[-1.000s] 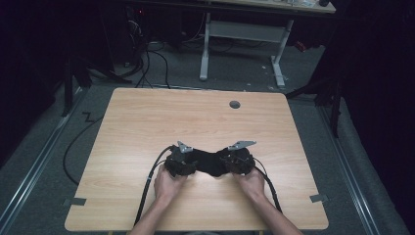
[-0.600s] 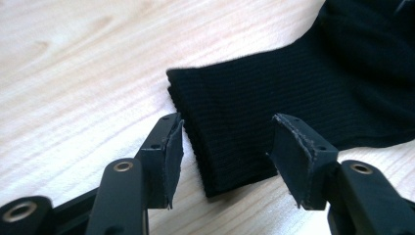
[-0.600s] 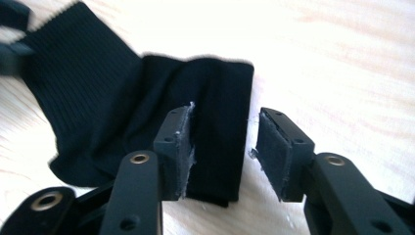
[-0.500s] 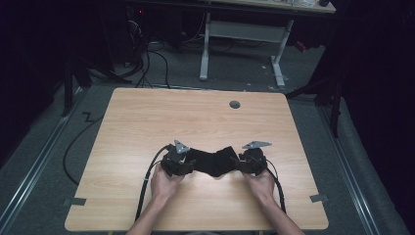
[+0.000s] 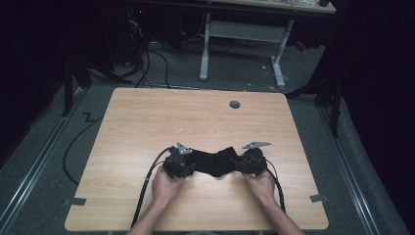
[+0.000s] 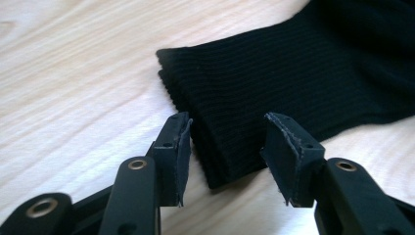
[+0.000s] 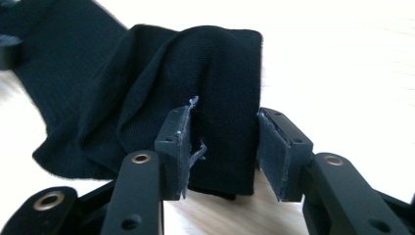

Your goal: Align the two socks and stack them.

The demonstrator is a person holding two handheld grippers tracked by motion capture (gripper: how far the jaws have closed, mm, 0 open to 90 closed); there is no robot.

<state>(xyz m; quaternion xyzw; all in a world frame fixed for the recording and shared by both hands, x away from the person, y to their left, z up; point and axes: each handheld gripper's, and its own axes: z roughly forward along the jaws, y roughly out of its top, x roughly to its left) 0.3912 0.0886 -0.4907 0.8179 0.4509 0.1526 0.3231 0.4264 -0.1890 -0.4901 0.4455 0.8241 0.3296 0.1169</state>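
Observation:
A black sock [image 5: 213, 163] lies flat on the wooden table [image 5: 171, 117], stretched between the two grippers near the front edge. My left gripper [image 5: 194, 164] is at its left end. In the left gripper view the ribbed cuff [image 6: 274, 83] lies between the open jaws of my left gripper [image 6: 225, 142], which have just been closing; the pads [image 6: 178, 147] do not press it. My right gripper [image 5: 237, 164] is at the sock's other end. There a raised fold of the sock [image 7: 225, 98] stands between the jaws of my right gripper [image 7: 222, 147], which have just been opening.
A round cable hole [image 5: 235, 104] sits in the table's far side. Tape marks lie at the front corners [image 5: 74, 201] [image 5: 319, 198]. Cables trail on the floor at the left [image 5: 78, 142], and a desk frame [image 5: 205, 49] stands beyond the table.
The right hand has shifted to the right, drawing the sock out longer between the grippers. The left hand has stayed in place.

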